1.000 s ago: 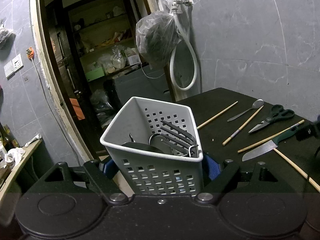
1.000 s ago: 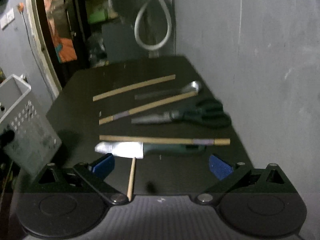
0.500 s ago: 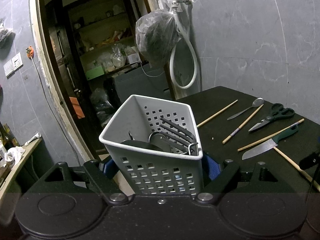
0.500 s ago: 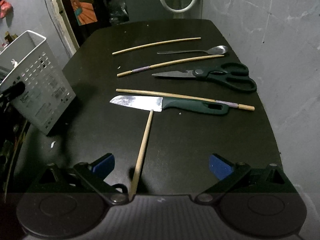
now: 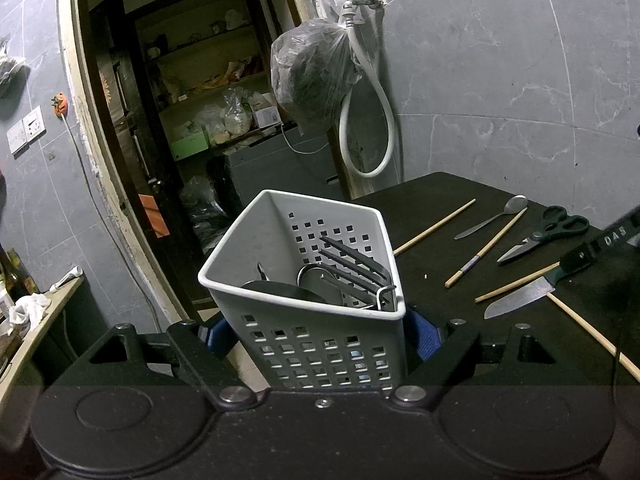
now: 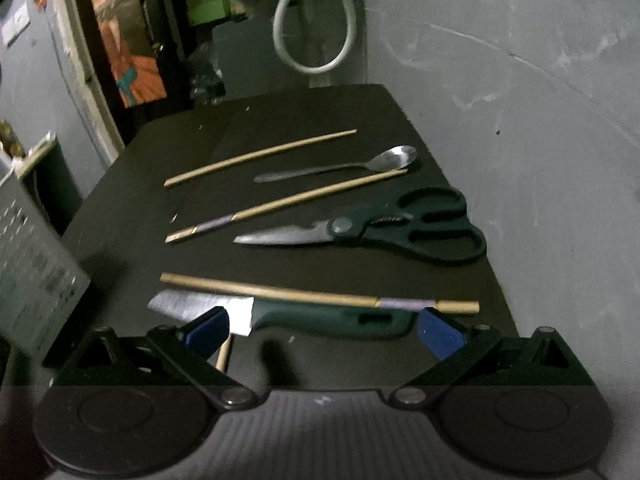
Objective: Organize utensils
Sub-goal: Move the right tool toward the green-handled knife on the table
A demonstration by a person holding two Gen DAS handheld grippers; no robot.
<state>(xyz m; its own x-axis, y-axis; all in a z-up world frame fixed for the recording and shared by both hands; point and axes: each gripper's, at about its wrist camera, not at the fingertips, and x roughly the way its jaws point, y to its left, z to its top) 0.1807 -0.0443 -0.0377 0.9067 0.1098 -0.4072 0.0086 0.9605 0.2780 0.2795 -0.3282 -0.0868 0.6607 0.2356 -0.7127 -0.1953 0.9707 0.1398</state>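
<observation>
My left gripper point(image 5: 320, 332) is shut on a white perforated caddy point(image 5: 304, 304) that holds several dark utensils. On the black table point(image 6: 320, 112) lie several wooden chopsticks point(image 6: 260, 156), a metal spoon point(image 6: 344, 166), dark-handled scissors point(image 6: 392, 226) and a green-handled knife point(image 6: 288, 314). My right gripper point(image 6: 324, 334) is open, low over the knife, its blue pads point(image 6: 440, 334) either side of the handle. The knife point(image 5: 524, 294) and scissors point(image 5: 544, 232) also show in the left wrist view, with part of the right gripper's body over the knife handle.
A grey tiled wall point(image 6: 520, 80) borders the table on the right. A white hose loop point(image 5: 368, 136) and a bagged object point(image 5: 316, 76) hang at the back. An open doorway point(image 5: 180, 120) with shelves lies beyond the table's left edge.
My right gripper has dropped and moved forward over the knife; the view was higher half a second ago. The left gripper and caddy have barely moved.
</observation>
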